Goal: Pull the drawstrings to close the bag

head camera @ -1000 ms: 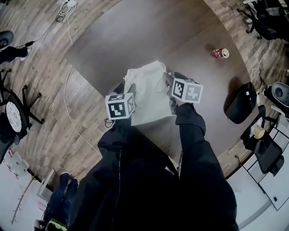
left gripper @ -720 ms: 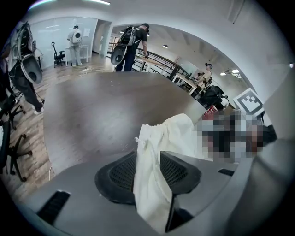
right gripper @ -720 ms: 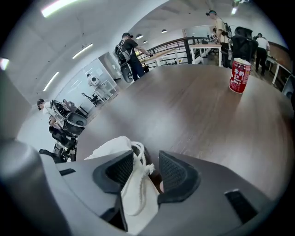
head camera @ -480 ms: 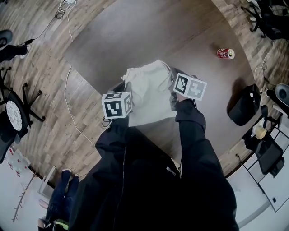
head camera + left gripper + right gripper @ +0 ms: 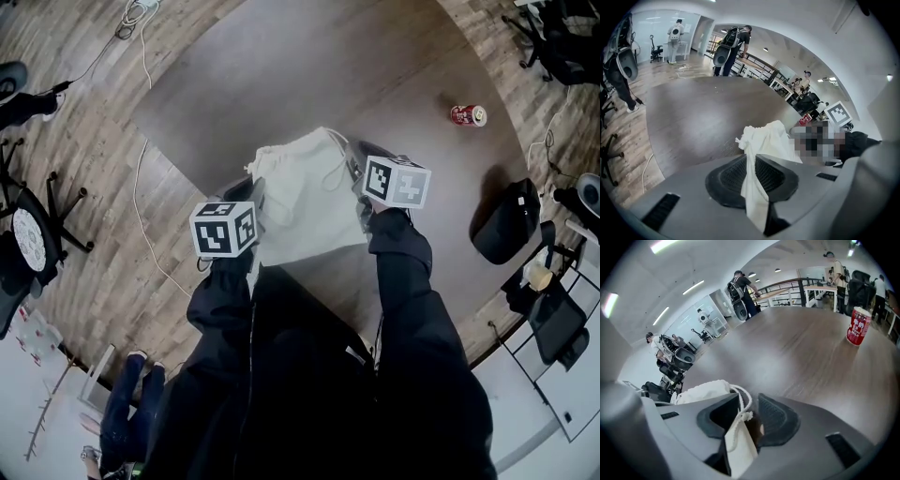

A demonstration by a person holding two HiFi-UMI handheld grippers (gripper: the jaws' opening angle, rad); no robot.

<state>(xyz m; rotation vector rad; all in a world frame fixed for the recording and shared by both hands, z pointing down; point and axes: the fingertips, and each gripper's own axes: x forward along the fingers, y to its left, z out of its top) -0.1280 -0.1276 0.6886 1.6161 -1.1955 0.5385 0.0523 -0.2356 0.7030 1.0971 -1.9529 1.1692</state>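
Head view | bag (image 5: 305, 192) lay at counter's (image 5: 309, 66) 6 o'clock | left claw (image 5: 251, 192), just closing, pinched its 9 o'clock edge | right claw (image 5: 354, 169), just easing apart, loosely straddled drawstring (image 5: 746, 401) at 3 o'clock | advice: clamp cord firmly, pull outward evenly.

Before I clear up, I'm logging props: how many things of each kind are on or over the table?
Cloth bag: 1
Red can: 1
Tools: 2, the left tool and the right tool
Total: 4
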